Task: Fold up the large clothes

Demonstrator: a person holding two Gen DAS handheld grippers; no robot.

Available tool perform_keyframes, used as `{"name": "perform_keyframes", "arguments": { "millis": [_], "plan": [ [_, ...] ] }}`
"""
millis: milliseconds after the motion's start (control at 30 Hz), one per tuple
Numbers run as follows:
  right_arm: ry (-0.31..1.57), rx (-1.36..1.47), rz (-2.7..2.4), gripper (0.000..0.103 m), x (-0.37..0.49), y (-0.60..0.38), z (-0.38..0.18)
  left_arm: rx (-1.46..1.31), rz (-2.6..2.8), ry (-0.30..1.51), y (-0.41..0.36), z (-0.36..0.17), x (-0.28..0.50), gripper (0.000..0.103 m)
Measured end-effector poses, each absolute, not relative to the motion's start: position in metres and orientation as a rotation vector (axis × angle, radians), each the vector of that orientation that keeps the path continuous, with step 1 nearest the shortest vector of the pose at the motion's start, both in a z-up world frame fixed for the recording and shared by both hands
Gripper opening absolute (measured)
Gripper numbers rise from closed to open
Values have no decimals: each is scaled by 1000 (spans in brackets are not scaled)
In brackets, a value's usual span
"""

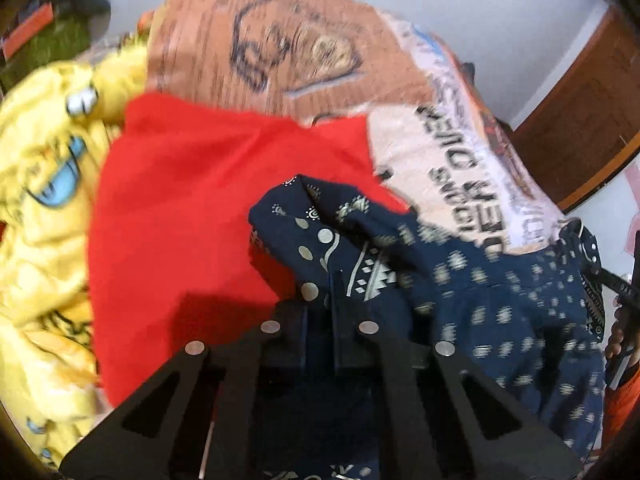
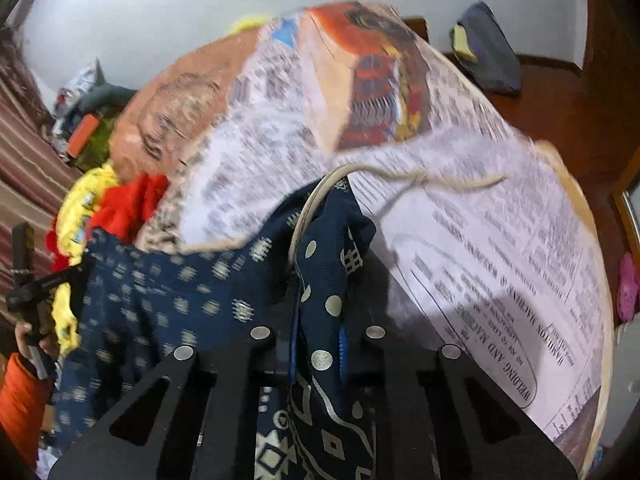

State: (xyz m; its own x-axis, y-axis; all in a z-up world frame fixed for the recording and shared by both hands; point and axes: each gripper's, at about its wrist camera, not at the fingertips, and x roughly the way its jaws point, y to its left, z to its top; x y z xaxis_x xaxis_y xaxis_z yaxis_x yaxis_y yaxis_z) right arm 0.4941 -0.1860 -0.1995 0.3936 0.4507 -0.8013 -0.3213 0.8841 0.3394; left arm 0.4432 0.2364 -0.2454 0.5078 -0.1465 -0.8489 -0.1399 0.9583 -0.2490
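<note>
A navy garment with a white printed pattern [image 1: 500, 304] hangs stretched between my two grippers above the bed. My left gripper [image 1: 330, 292] is shut on one bunched edge of it. My right gripper [image 2: 316, 300] is shut on another bunched edge of the navy garment [image 2: 168, 304], where a pale drawstring [image 2: 420, 176] trails out. The right gripper shows at the right edge of the left wrist view [image 1: 624, 296], and the left gripper shows at the left edge of the right wrist view [image 2: 32, 280]. Both views are blurred by motion.
A bed sheet printed with newspaper text and pictures [image 2: 480, 240] covers the bed [image 1: 460, 168]. A red garment [image 1: 180, 208] and a yellow cartoon-print cloth [image 1: 44, 208] lie on it. A wooden door [image 1: 580, 120] and white wall are behind.
</note>
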Motion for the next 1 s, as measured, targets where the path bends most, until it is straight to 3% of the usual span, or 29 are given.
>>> {"name": "perform_keyframes", "arguments": {
  "millis": [267, 500, 633, 1000],
  "plan": [
    [907, 62, 521, 11, 501, -155, -139, -302, -39, 893, 236, -169, 446, 6],
    [842, 47, 492, 10, 544, -126, -121, -307, 62, 837, 265, -145, 482, 6],
    [868, 53, 467, 10, 579, -110, -134, -313, 138, 862, 286, -163, 515, 6],
    [1019, -10, 403, 11, 633, -99, -224, -317, 232, 1048, 312, -277, 570, 8]
  ]
}}
